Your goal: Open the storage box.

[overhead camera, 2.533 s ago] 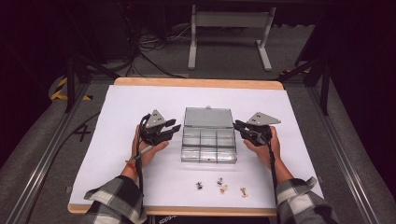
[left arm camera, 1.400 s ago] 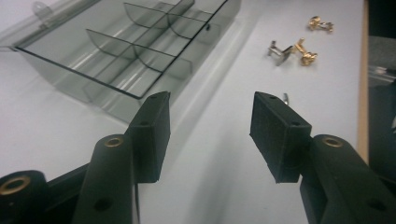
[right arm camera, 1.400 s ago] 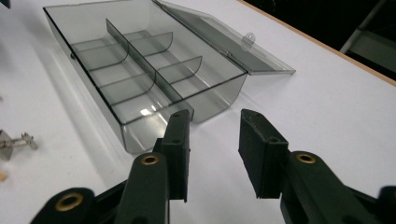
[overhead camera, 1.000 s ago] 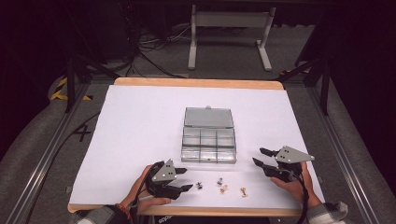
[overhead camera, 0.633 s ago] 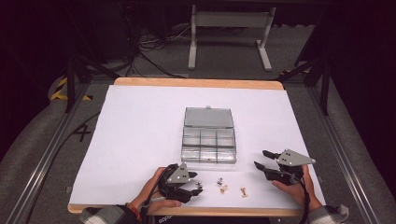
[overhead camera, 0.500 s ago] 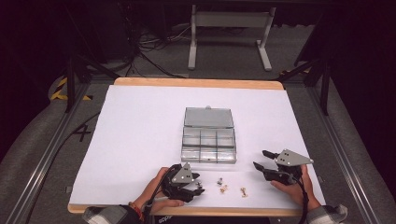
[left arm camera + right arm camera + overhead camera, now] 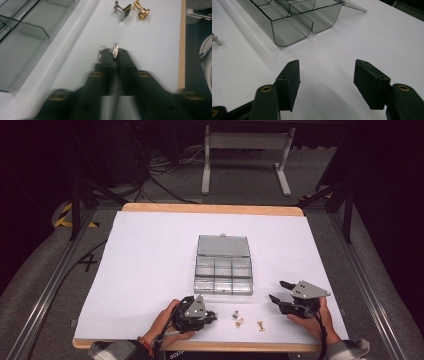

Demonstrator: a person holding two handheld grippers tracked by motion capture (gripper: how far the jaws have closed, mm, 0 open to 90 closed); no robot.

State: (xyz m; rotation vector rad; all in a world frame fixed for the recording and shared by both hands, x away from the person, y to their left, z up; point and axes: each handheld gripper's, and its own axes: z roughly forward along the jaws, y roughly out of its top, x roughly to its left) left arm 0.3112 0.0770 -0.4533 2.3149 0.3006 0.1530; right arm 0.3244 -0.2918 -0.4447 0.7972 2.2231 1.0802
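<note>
The left gripper (image 7: 113,53) has just closed its jaws on a silver cufflink (image 7: 115,49), which sits pinched at the tips, just off the near left corner of the clear box (image 7: 223,269). Beyond the tips lie a second silver cufflink (image 7: 123,10) and a gold one (image 7: 142,12), touching each other, near the box's front wall. A third loose cufflink (image 7: 260,324) lies a little farther from the box. The right gripper (image 7: 280,291) hovers near the box's near right corner; its jaws have just been opening, and they stand wide with nothing between them.
</note>
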